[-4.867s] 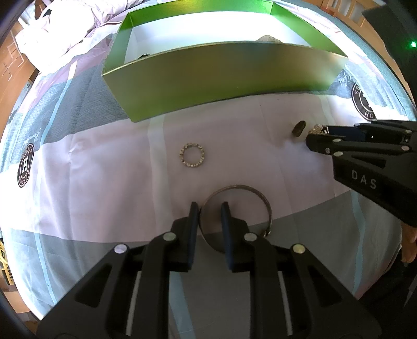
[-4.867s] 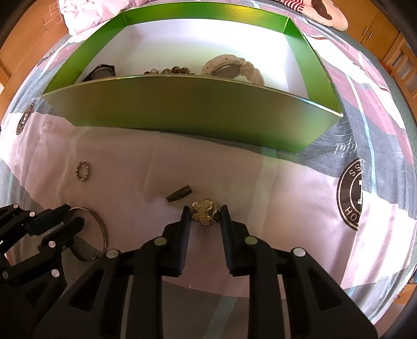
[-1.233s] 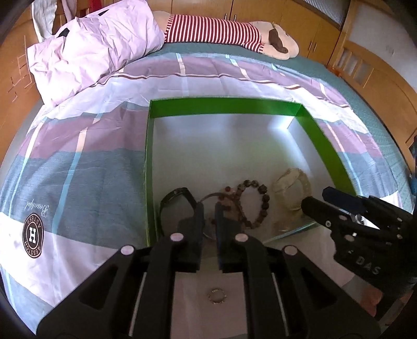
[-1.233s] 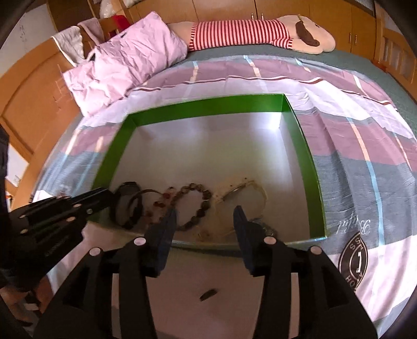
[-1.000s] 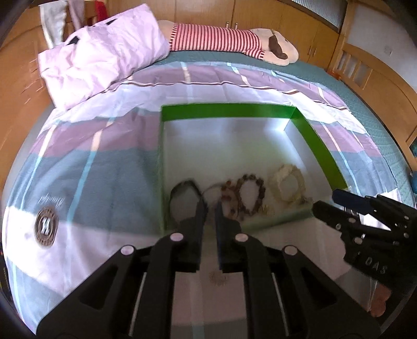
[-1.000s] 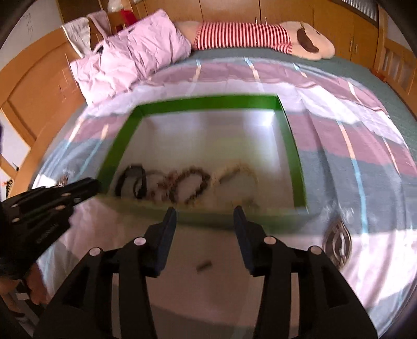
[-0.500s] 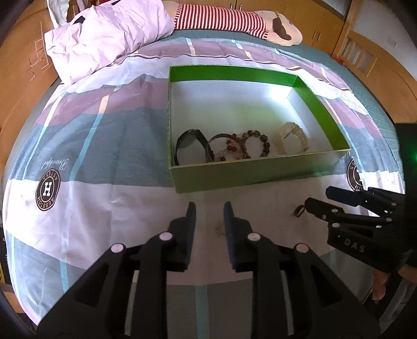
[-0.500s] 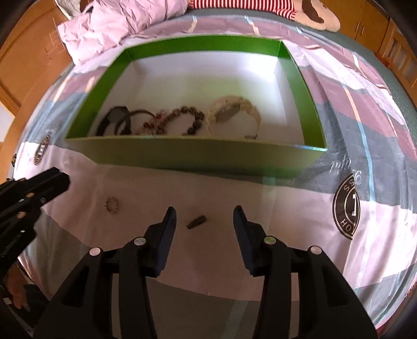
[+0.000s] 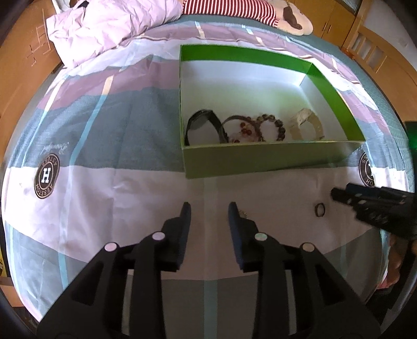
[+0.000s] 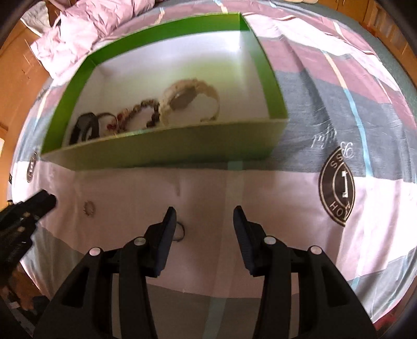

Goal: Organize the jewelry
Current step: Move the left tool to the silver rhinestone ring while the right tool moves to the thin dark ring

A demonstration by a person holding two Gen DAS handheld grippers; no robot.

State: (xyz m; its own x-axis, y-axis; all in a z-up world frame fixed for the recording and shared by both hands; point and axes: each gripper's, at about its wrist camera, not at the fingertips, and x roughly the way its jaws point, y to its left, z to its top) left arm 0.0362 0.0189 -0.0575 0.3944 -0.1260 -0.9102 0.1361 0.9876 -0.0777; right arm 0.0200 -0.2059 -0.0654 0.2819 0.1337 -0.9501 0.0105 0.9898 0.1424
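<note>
Find the left gripper (image 9: 208,211) nearest in the left wrist view, aimed steeply down at the bed sheet (image 9: 130,208). Read its fingers (image 9: 183,216) as parted and as having just been opening, with nothing between them. Locate the small beaded ring (image 9: 244,213) just outside the right-hand finger, partly hidden behind it. Judge the parting as preparation for a pick, and shift sideways to straddle the ring before closing.

Find the right gripper (image 10: 204,216) likewise pointed down, fingers apart and empty. Locate the dark ring (image 10: 180,231) lying flat on the sheet, close against the inner face of the left-hand finger rather than centred in the gap. Centre the gap over it first. Expect the soft sheet to give under the fingertips and to bunch into the grip along with such thin pieces.

Treat both rings as the only loose jewelry in view, near each other on the white band of the sheet. Keep the two grippers from crowding each other there.

Beyond them, note the green box (image 9: 260,159) with its near wall between the rings and the interior. Lift over that wall to deposit. Inside, along the near edge, observe a black watch (image 9: 200,125), a thin bangle (image 9: 230,120), a beaded bracelet (image 9: 271,125) and a cream watch (image 9: 307,126) in a row, with the far half bare.

Farther back, disregard the crumpled duvet (image 9: 112,26) and striped plush toy (image 9: 229,7); neither obstructs.
</note>
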